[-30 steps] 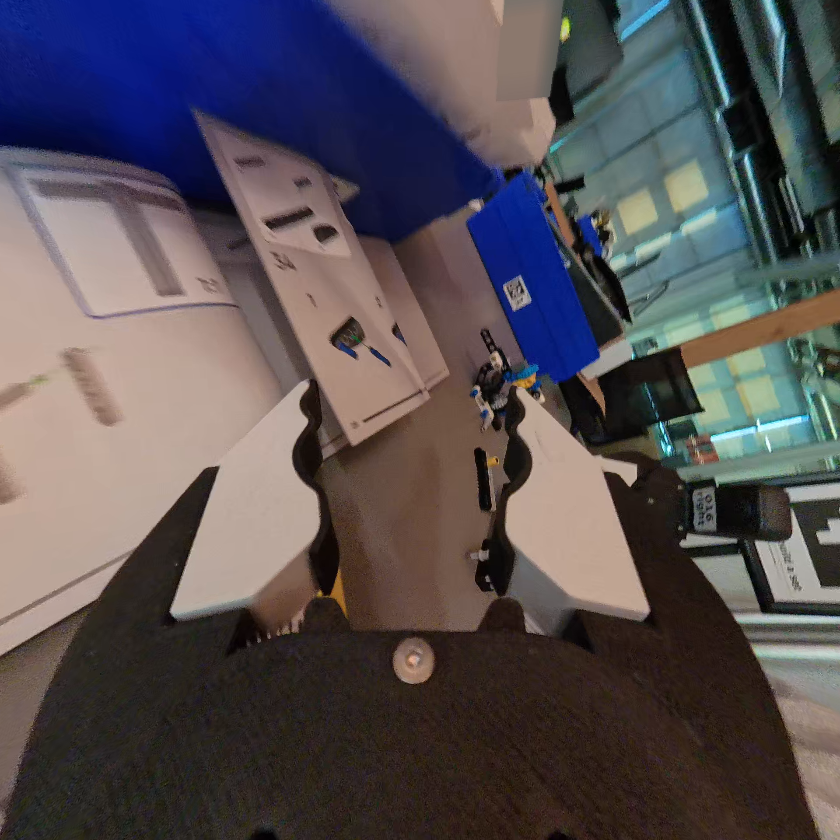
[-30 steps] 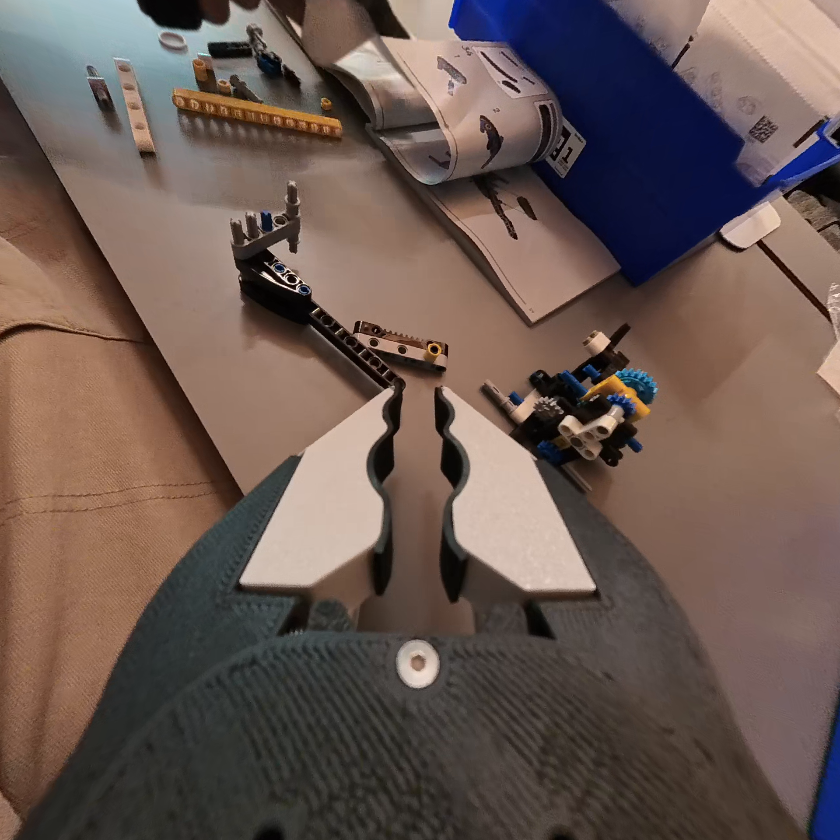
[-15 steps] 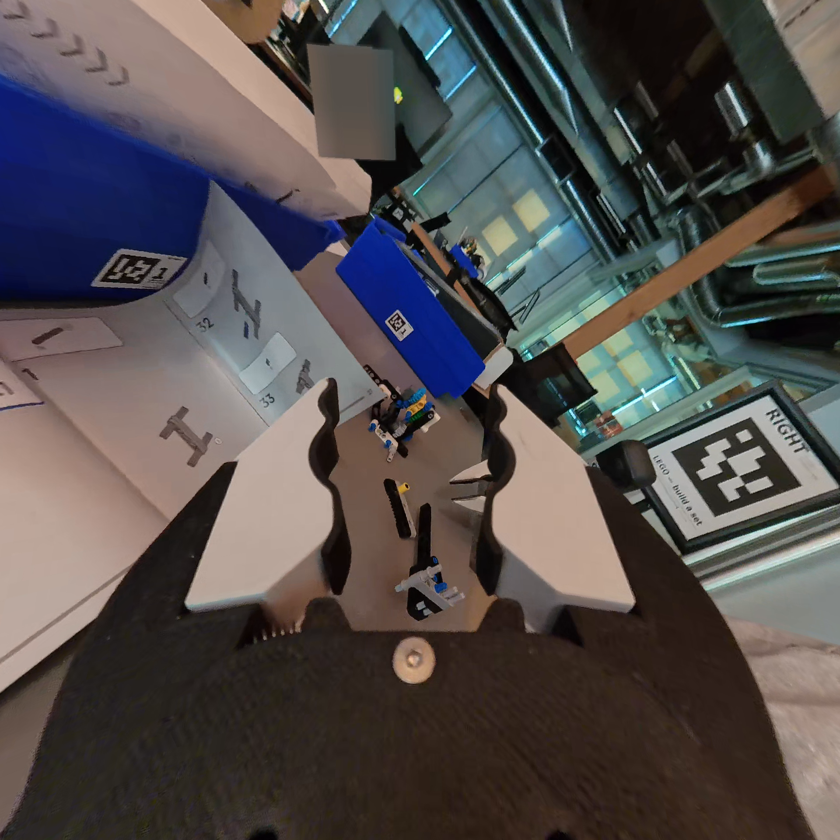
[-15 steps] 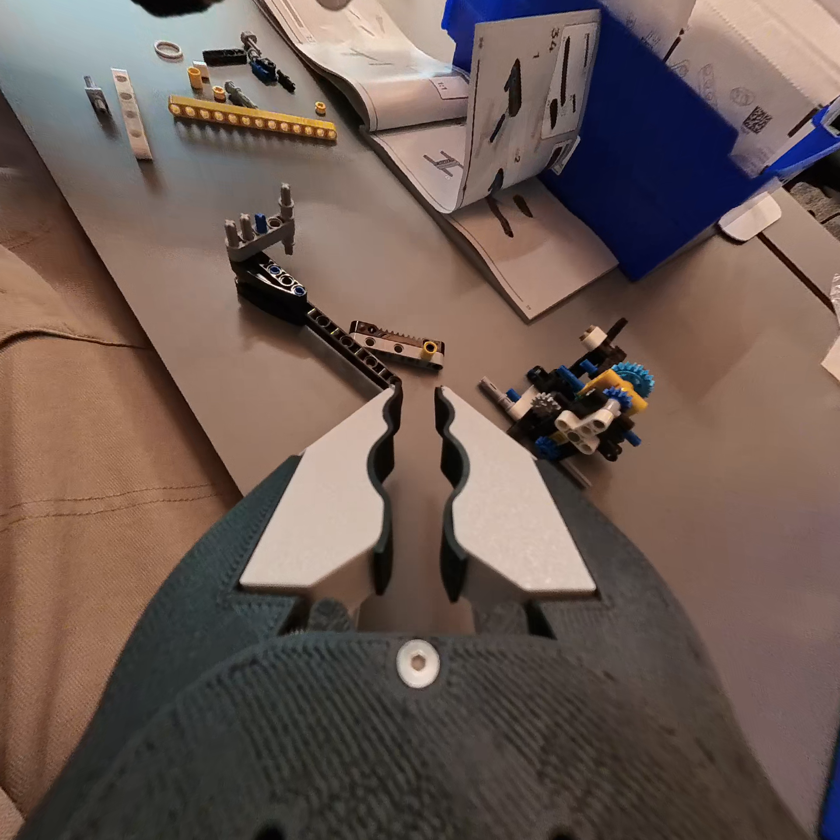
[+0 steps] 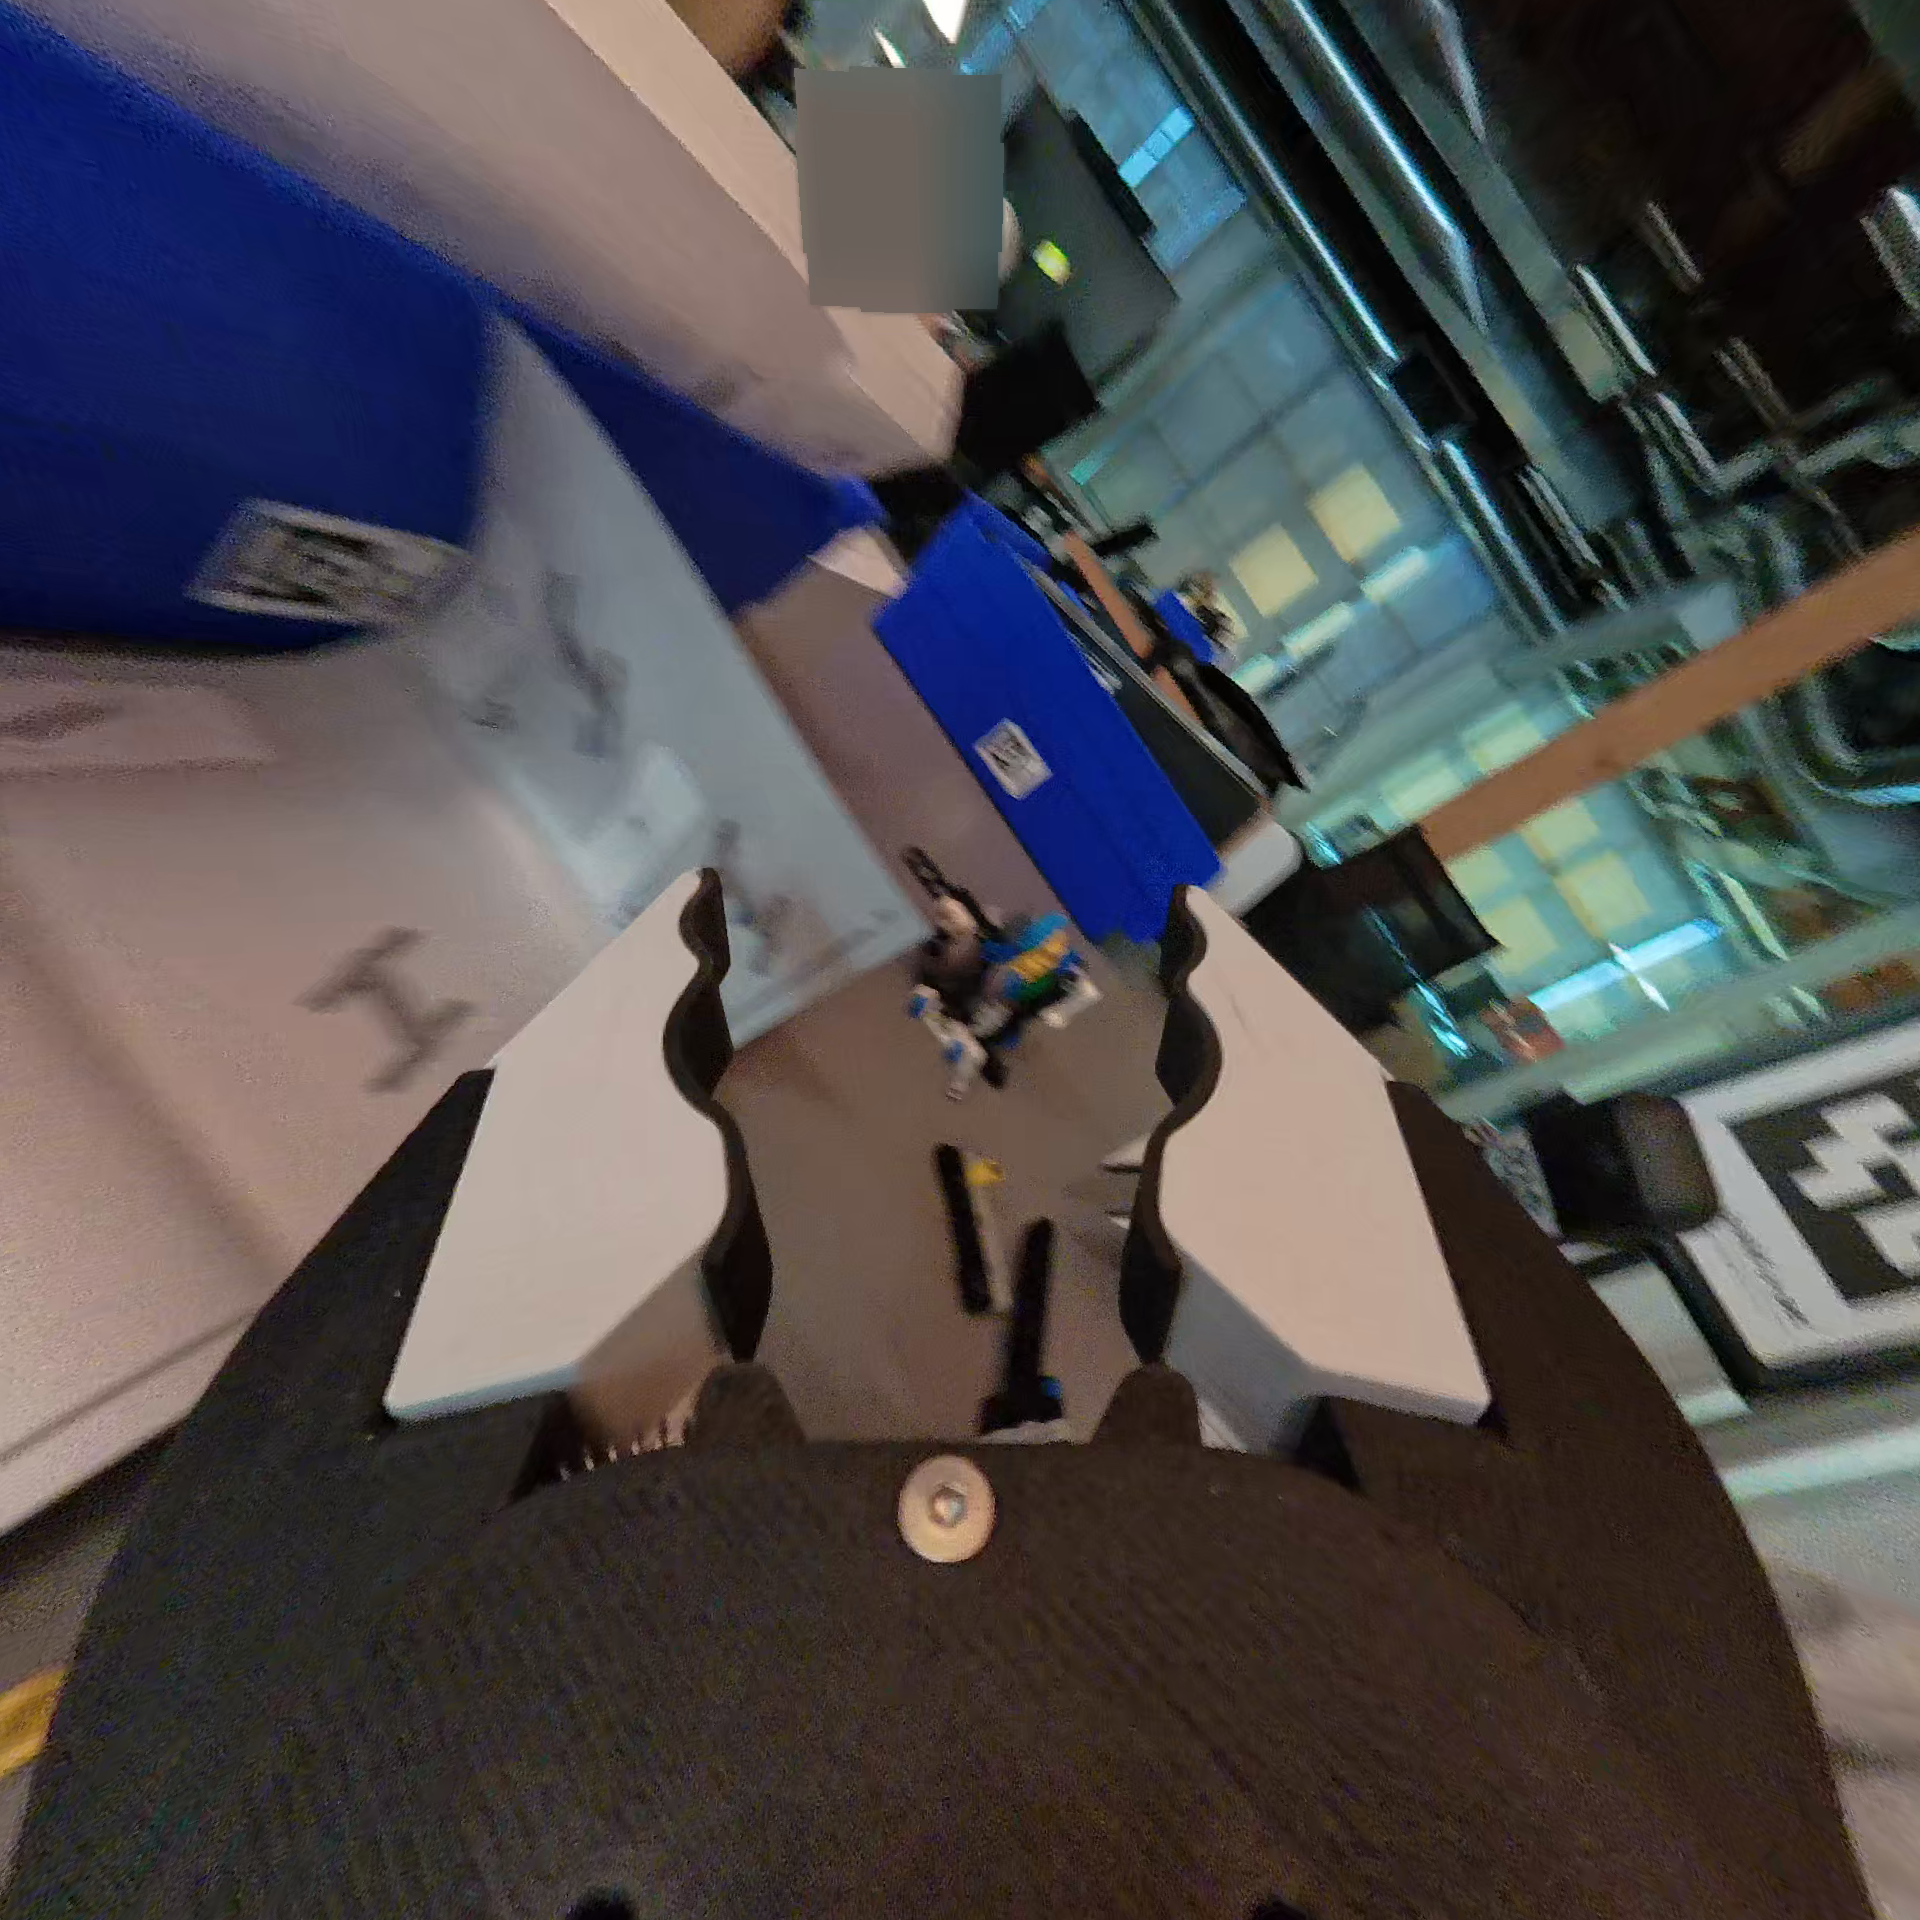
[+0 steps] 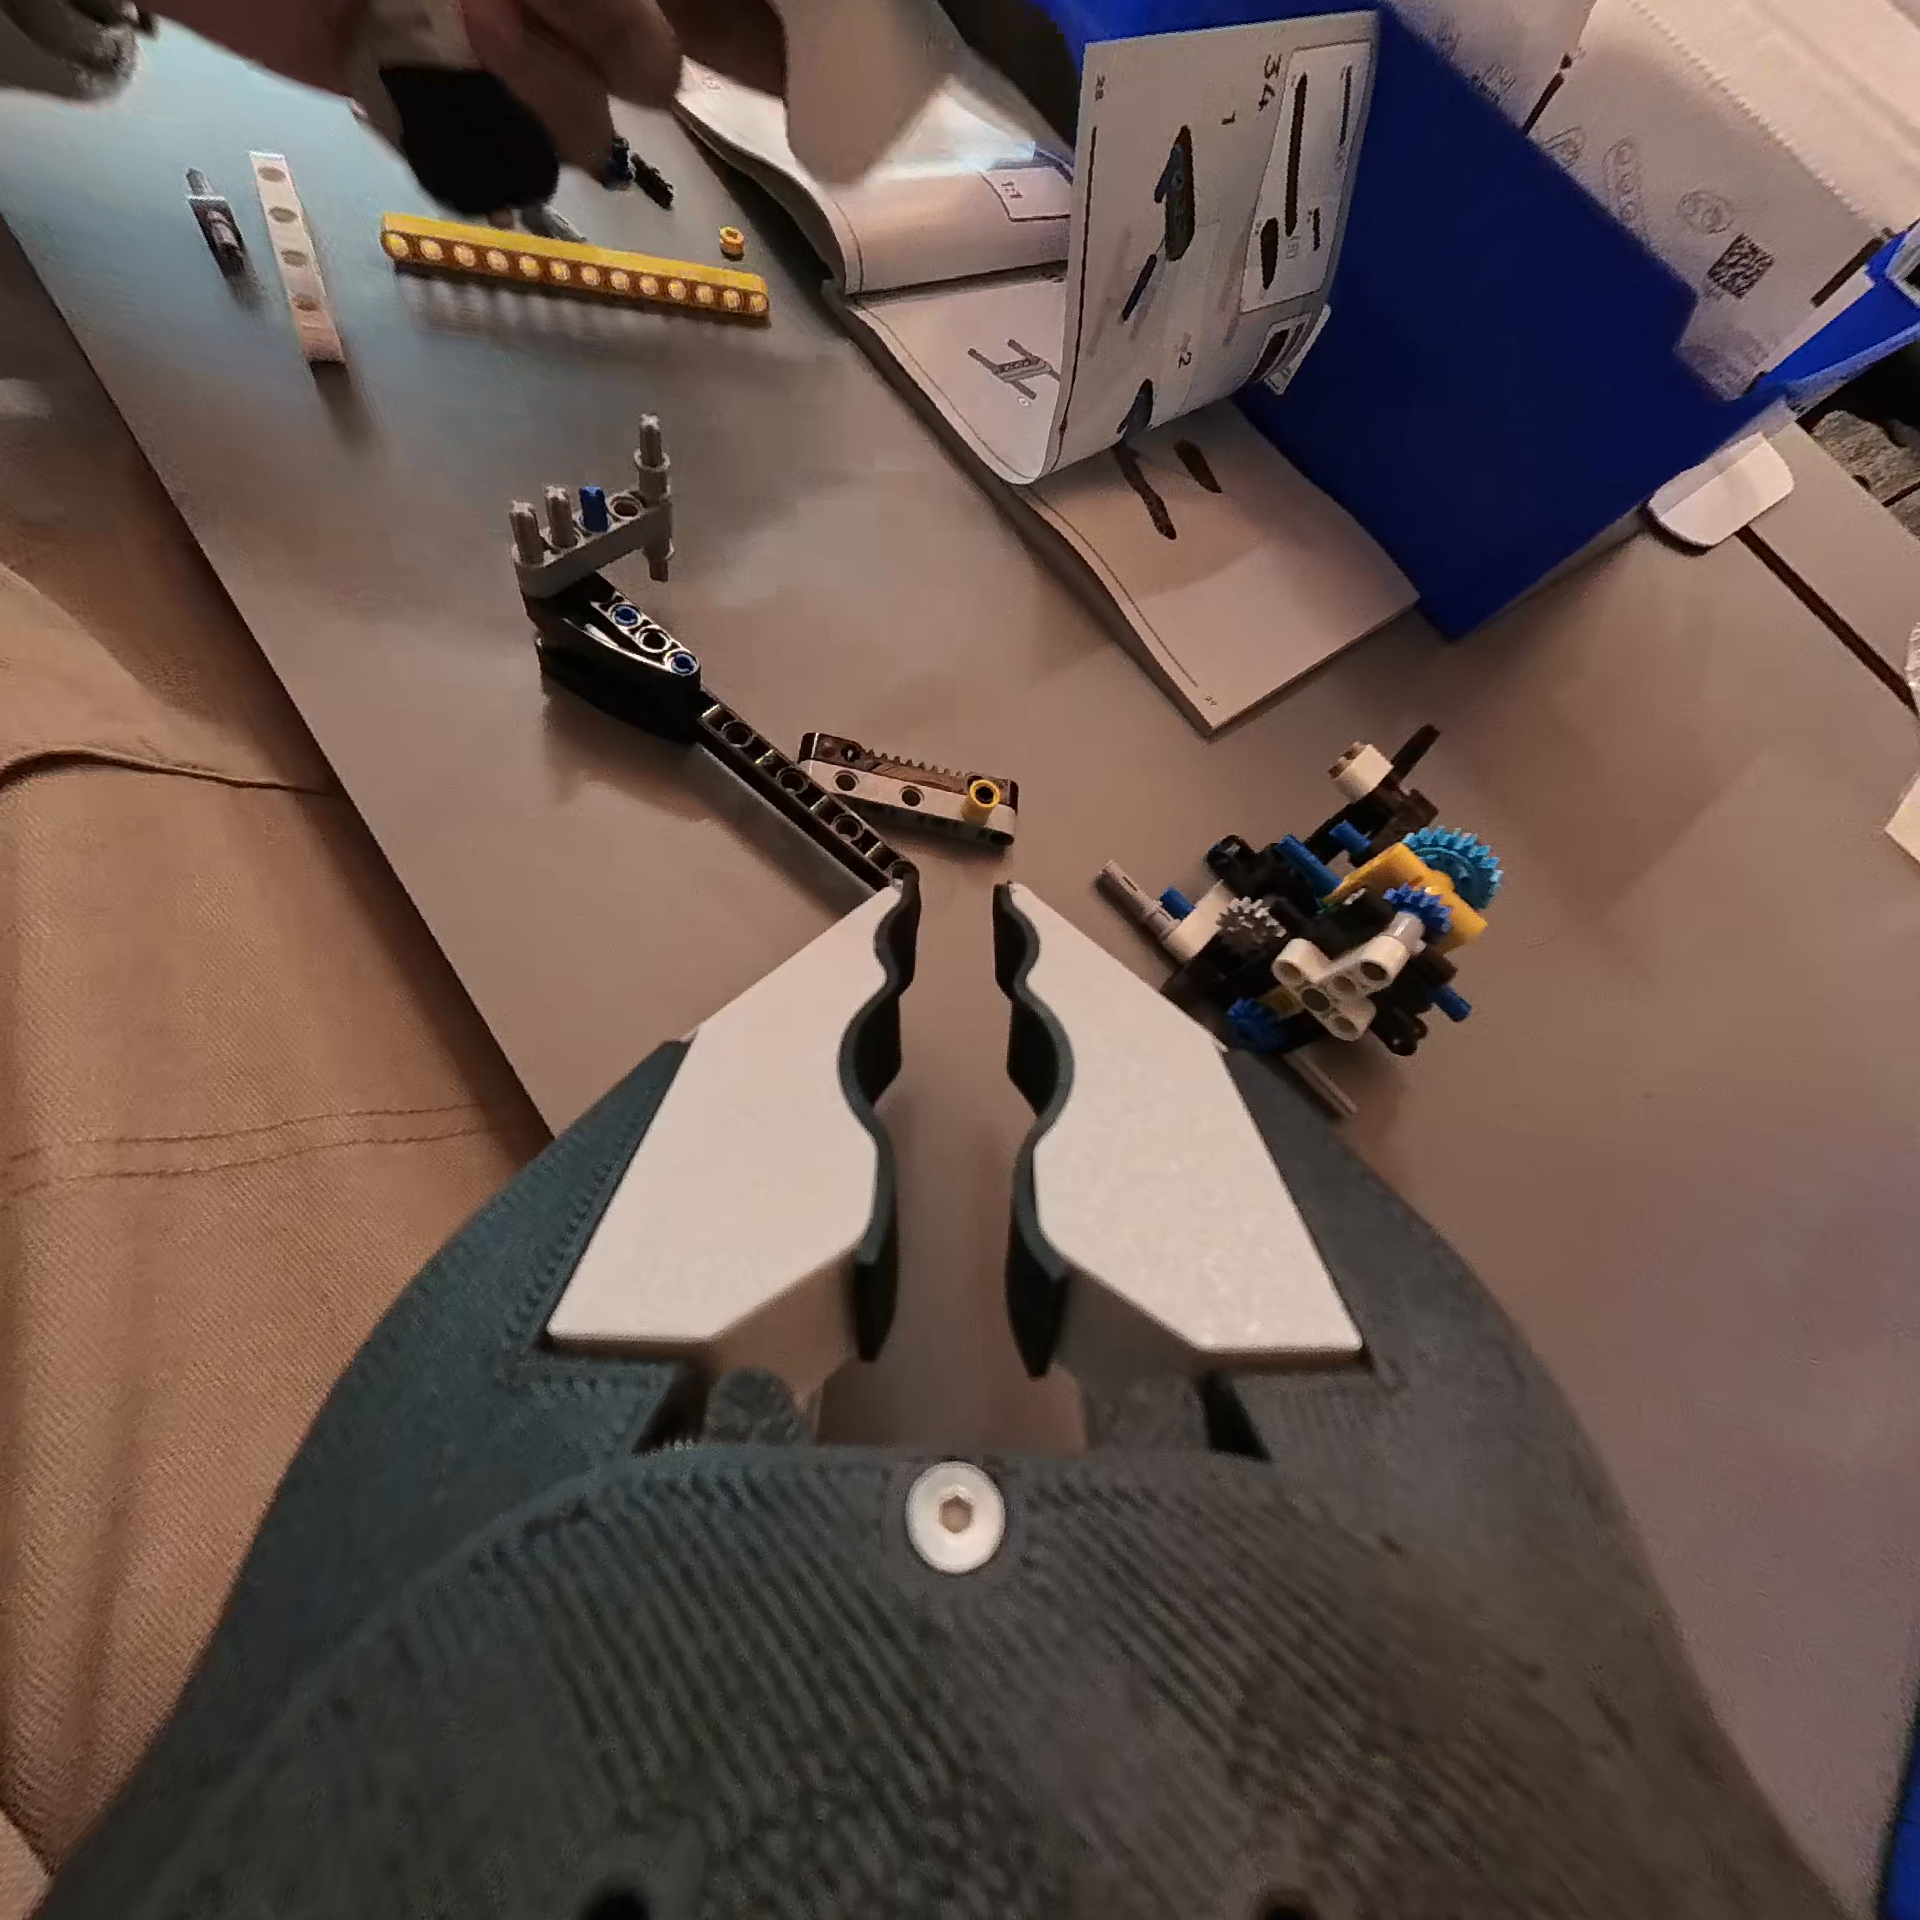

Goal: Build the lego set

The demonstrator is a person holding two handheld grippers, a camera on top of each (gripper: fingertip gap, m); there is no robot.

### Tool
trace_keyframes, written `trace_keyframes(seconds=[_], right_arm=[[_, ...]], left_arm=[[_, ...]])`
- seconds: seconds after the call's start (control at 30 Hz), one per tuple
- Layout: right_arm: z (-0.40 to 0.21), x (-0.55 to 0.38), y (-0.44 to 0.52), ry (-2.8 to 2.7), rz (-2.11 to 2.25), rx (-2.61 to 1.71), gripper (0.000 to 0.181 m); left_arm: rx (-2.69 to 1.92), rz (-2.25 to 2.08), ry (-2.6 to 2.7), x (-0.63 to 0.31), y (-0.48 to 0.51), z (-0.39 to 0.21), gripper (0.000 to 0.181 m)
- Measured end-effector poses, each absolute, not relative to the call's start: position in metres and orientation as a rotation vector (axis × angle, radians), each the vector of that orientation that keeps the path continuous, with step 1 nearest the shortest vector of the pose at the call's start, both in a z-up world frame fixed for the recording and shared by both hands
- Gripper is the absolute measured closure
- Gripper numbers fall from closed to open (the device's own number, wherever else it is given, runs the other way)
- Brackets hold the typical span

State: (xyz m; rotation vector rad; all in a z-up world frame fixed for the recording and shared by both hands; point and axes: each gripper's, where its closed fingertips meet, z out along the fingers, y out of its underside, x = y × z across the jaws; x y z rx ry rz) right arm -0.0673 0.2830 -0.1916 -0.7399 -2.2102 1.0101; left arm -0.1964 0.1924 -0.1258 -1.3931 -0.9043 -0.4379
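Observation:
My right gripper (image 6: 956, 891) hovers low over the grey table (image 6: 1558, 1195), its jaws a narrow gap apart and empty. Just ahead lie a long black beam with a grey pin piece (image 6: 623, 582), a grey toothed rack with a yellow bush (image 6: 909, 790), and a gear sub-assembly (image 6: 1340, 935) to the right. My left gripper (image 5: 943, 894) is wide open and empty, and looks along the table at the same gear sub-assembly (image 5: 997, 977), rack (image 5: 961, 1216) and black beam (image 5: 1029, 1309).
An open instruction booklet (image 6: 1174, 312) has one page standing against a blue bin (image 6: 1507, 343). A yellow beam (image 6: 571, 275), a white beam (image 6: 296, 260) and small pins lie at the far left. A blurred hand with a dark shape (image 6: 468, 135) is over them. Tan cloth (image 6: 156, 1039) borders the table's left edge. My hands' fingertips stand some 20 cm from each other. The white beam (image 6: 296, 260) sits 20 cm or so from the ends of my left fingers.
The booklet page has lifted and now stands upright against the blue bin. The hand and dark shape have come further into the right wrist view. The left view has swung; the right gripper is still.

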Motion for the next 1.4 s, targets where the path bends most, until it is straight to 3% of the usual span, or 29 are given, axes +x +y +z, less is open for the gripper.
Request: trace_keyframes(seconds=[0.1, 0.27, 0.47, 0.57, 0.7, 1.2, 1.4], right_arm=[[-0.191, -0.067, 0.283, -2.207, 1.001, -0.733, 0.168], [-0.189, -0.067, 0.284, -2.200, 1.002, -0.728, 0.168], [-0.188, -0.067, 0.284, -2.193, 1.011, -0.729, 0.168], [-0.187, -0.067, 0.283, -2.190, 1.021, -0.732, 0.168], [-0.185, -0.068, 0.283, -2.184, 1.036, -0.738, 0.168], [-0.173, -0.076, 0.311, -2.068, 1.053, -0.840, 0.167], [-0.135, -0.079, 0.349, -1.816, 1.013, -0.841, 0.160]], left_arm=[[-1.457, -0.568, -0.796, -0.161, 0.226, -0.122, 0.087], [-1.496, -0.512, -0.754, -0.162, 0.216, -0.120, 0.093], [-1.105, -0.519, -0.783, -0.199, 0.130, -0.066, 0.106], [-1.023, -0.344, -0.770, -0.209, 0.084, -0.053, 0.121], [-0.954, -0.144, -0.782, -0.210, 0.043, -0.043, 0.127], [-1.466, 0.635, -0.969, -0.240, 0.013, -0.109, 0.129], [-1.335, 0.720, -1.086, -0.249, -0.007, -0.108, 0.120]])
